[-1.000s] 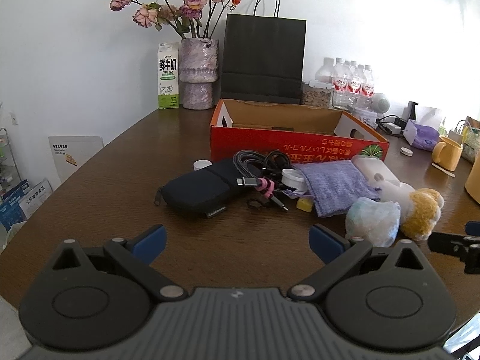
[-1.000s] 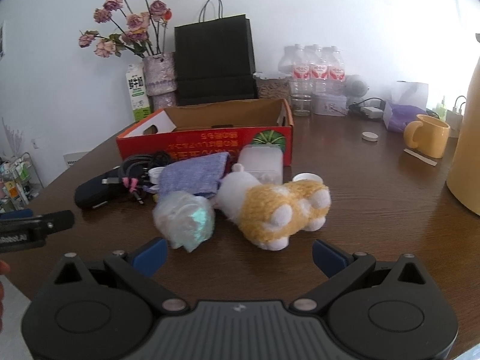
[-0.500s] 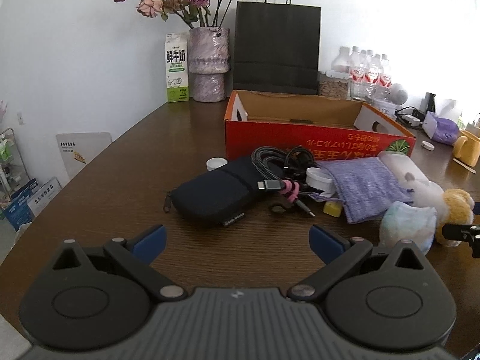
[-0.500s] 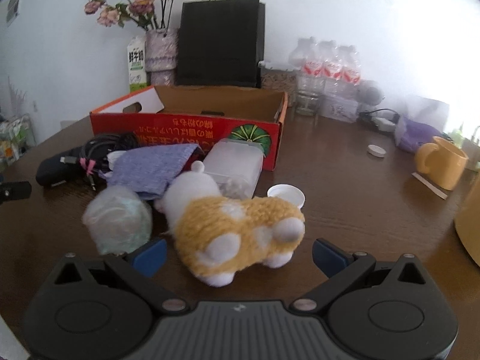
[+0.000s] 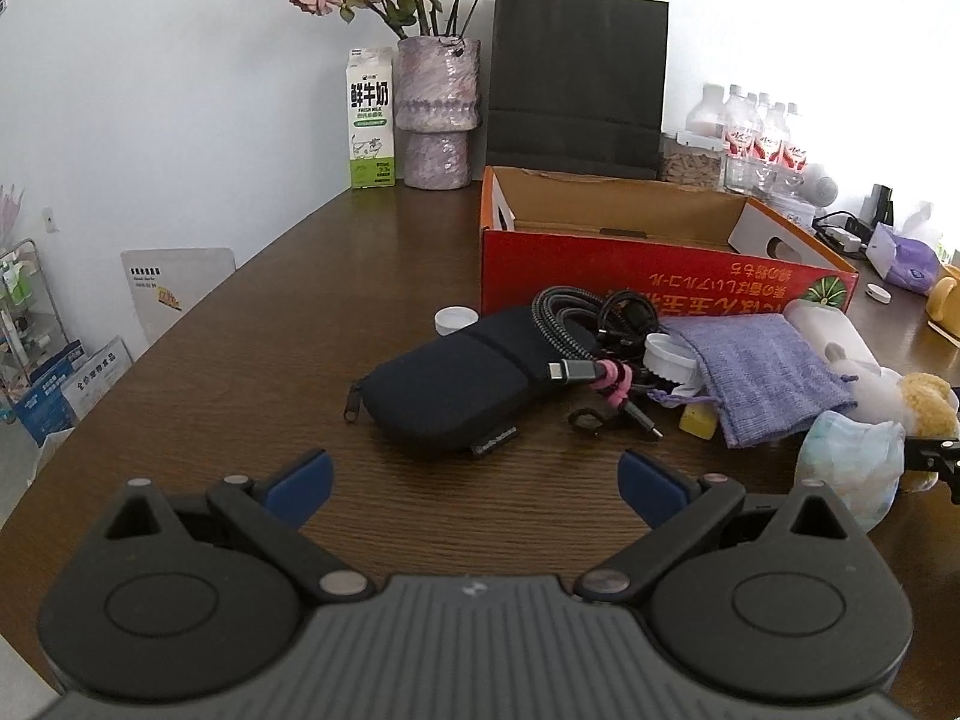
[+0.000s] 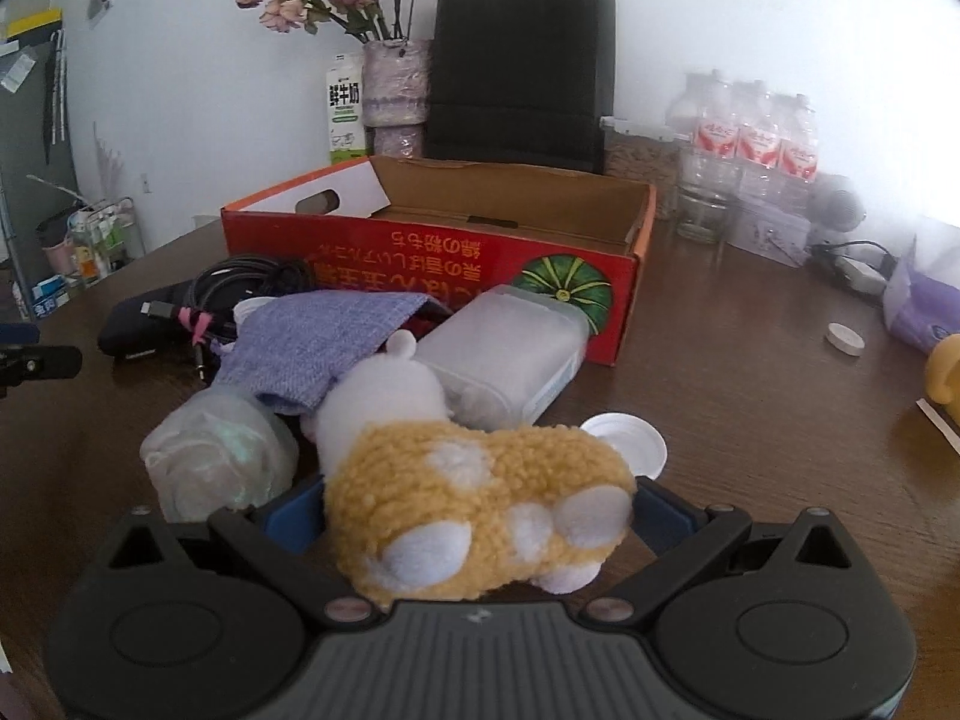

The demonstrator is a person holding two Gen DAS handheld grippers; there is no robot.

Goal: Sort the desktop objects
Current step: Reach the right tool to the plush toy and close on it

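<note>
The right tool (image 6: 477,516) has closed in, jaws spread around the plush (image 6: 480,504) but not yet clenched, while the left tool (image 5: 474,483) hovers released near the pouch (image 5: 456,384).

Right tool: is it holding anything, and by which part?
Nothing is gripped yet. The right tool is open, its fingers flanking the plush toy at its hind end. The left tool is open and holds nothing.

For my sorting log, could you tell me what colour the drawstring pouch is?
The drawstring pouch is lilac-purple woven fabric, clearest in the left wrist view.
</note>
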